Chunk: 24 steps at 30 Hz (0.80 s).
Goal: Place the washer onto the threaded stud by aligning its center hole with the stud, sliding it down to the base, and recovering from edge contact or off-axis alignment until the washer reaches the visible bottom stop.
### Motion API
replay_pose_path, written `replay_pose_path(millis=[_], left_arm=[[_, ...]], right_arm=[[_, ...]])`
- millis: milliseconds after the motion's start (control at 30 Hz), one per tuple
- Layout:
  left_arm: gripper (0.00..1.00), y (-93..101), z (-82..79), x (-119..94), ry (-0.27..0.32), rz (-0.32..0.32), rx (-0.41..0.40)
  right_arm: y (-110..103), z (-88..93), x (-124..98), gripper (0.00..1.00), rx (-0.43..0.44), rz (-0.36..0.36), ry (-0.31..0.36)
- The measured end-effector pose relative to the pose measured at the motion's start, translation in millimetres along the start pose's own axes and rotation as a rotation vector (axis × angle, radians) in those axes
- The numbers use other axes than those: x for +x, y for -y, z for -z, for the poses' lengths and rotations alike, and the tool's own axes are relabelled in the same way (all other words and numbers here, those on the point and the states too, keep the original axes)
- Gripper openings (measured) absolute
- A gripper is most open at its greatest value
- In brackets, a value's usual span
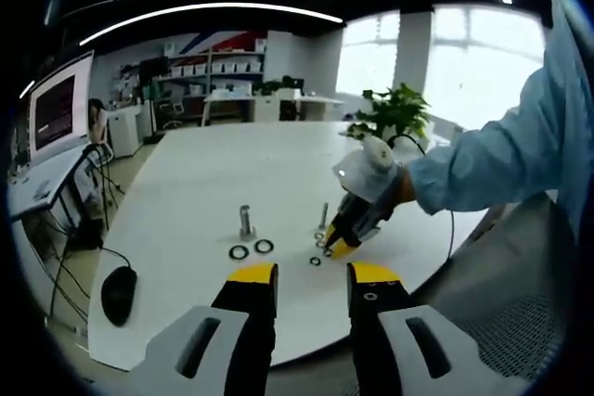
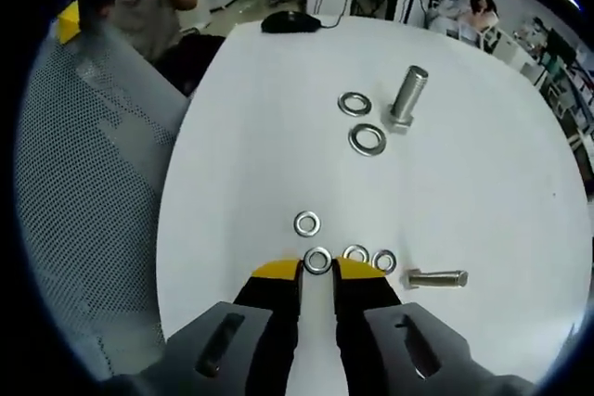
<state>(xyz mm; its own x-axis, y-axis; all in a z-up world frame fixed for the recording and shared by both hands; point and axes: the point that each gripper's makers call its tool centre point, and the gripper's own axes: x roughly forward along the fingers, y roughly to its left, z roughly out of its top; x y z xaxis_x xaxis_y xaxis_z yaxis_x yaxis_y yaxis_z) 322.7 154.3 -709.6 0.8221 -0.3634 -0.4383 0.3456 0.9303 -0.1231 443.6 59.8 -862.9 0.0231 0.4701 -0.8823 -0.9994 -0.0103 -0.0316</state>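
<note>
Washer (image 2: 317, 261) sits between the tips of your right gripper (image 2: 317, 268), which is clenched on it low over the white surface (image 2: 483, 192). Two more washers (image 2: 369, 257) lie just beside it, with a bolt (image 2: 436, 277) on its side nearby. Your left gripper (image 1: 312, 275) hangs released, well back from the upright stud (image 1: 246, 222).
</note>
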Motion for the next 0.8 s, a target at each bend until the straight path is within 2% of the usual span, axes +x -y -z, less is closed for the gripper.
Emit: replay_pose_path(millis=[433,633,800], left_arm=[[0.27,1.4,-1.1,0,0.007,0.008,0.004],[0.25,2.6,-1.1,0,0.006,0.015,0.014],[0.25,3.0,-0.9,0,0.004,0.019,0.015]], right_arm=[[4,-15.6,-28,0.14,0.000,0.047,0.053],[16,-19.9,-46,0.14,0.021,0.100,0.080],[32,-20.7,-61,0.14,0.048,0.172,0.097]])
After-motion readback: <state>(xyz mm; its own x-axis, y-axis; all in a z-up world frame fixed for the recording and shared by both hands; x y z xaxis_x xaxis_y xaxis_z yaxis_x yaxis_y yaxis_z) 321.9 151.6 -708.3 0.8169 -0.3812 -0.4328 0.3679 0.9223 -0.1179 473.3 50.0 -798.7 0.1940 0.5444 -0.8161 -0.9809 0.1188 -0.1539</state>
